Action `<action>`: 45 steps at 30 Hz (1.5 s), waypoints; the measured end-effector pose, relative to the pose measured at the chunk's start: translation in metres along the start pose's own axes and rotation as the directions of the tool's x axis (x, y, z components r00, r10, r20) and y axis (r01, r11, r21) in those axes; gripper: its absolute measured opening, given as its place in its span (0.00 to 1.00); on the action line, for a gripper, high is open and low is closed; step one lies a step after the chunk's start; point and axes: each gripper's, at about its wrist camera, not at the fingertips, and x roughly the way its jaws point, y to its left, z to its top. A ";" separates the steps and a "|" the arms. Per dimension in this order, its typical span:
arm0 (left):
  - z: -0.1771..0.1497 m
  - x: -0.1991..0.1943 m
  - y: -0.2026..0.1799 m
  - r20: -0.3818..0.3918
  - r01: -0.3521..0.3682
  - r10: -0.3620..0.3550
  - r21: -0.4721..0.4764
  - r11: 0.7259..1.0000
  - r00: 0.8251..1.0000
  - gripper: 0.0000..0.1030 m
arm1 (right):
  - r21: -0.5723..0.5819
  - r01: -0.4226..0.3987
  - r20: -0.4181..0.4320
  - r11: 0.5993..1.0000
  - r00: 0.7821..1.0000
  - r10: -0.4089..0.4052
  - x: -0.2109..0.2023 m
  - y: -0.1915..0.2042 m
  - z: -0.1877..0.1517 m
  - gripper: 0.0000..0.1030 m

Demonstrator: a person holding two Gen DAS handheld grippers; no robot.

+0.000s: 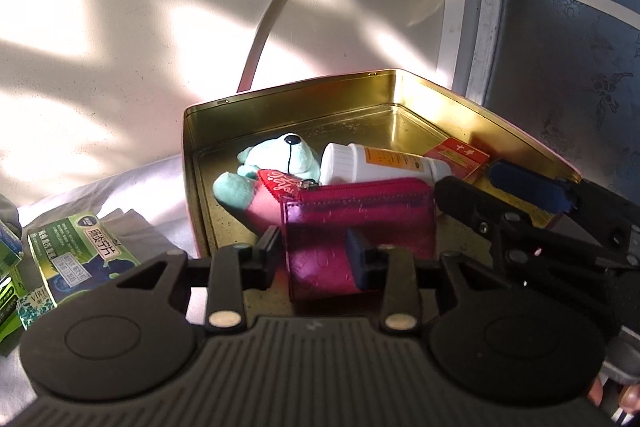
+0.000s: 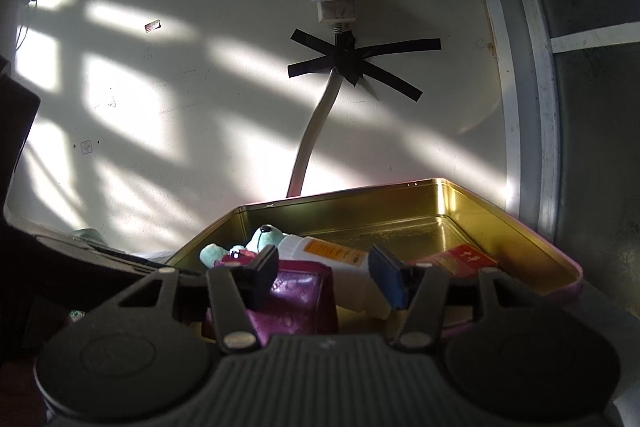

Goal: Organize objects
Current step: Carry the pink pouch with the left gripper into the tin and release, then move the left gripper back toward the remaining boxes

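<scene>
A magenta wallet (image 1: pixel 360 227) stands on edge in the gold tin (image 1: pixel 400 95), in front of a white bottle (image 1: pixel 380 163) and a teal plush bear (image 1: pixel 276 163). The left gripper (image 1: pixel 316 255) straddles the wallet with narrow jaws, though contact is unclear. The right gripper (image 2: pixel 324 275) is parted, gripping nothing.

In the tin (image 1: pixel 420 87): wallet (image 1: pixel 360 215) standing at the front, plush toy (image 1: pixel 280 159) behind it to the left, bottle (image 1: pixel 384 163) lying behind, small carton (image 1: pixel 460 155) rightmost. Left of the tin, medicine boxes (image 1: pixel 76 251).
</scene>
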 end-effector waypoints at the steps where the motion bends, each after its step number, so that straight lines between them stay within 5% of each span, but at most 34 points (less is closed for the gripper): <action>1: -0.002 -0.009 0.000 0.021 -0.002 0.002 0.001 1.000 1.000 0.38 | 0.004 -0.002 0.010 1.000 1.000 0.002 -0.002 0.000 0.000 0.50; 10: -0.025 -0.064 0.034 0.084 -0.147 0.149 -0.024 0.989 0.985 0.44 | 0.001 0.000 0.048 1.000 0.999 0.000 -0.005 0.003 -0.006 0.50; 15: -0.051 -0.071 0.071 0.000 -0.268 0.268 -0.064 0.961 0.963 0.45 | 0.001 -0.036 0.059 0.999 0.998 0.036 -0.011 0.012 -0.006 0.50; 22: -0.089 -0.070 0.138 -0.133 -0.418 0.400 -0.159 0.895 0.907 0.45 | -0.056 -0.167 0.052 0.984 0.984 0.170 -0.030 0.059 0.000 0.50; 33: -0.119 -0.089 0.213 -0.174 -0.535 0.505 -0.274 0.799 0.845 0.46 | -0.183 -0.413 -0.128 0.892 0.910 0.395 -0.012 0.183 -0.013 0.50; 37: -0.130 -0.097 0.241 -0.184 -0.566 0.536 -0.320 0.760 0.824 0.49 | -0.202 -0.453 -0.200 0.868 0.887 0.416 0.002 0.214 -0.022 0.50; 45: -0.144 -0.114 0.277 -0.174 -0.561 0.552 -0.472 0.680 0.816 0.50 | -0.229 -0.479 -0.315 0.847 0.860 0.401 0.041 0.260 -0.032 0.50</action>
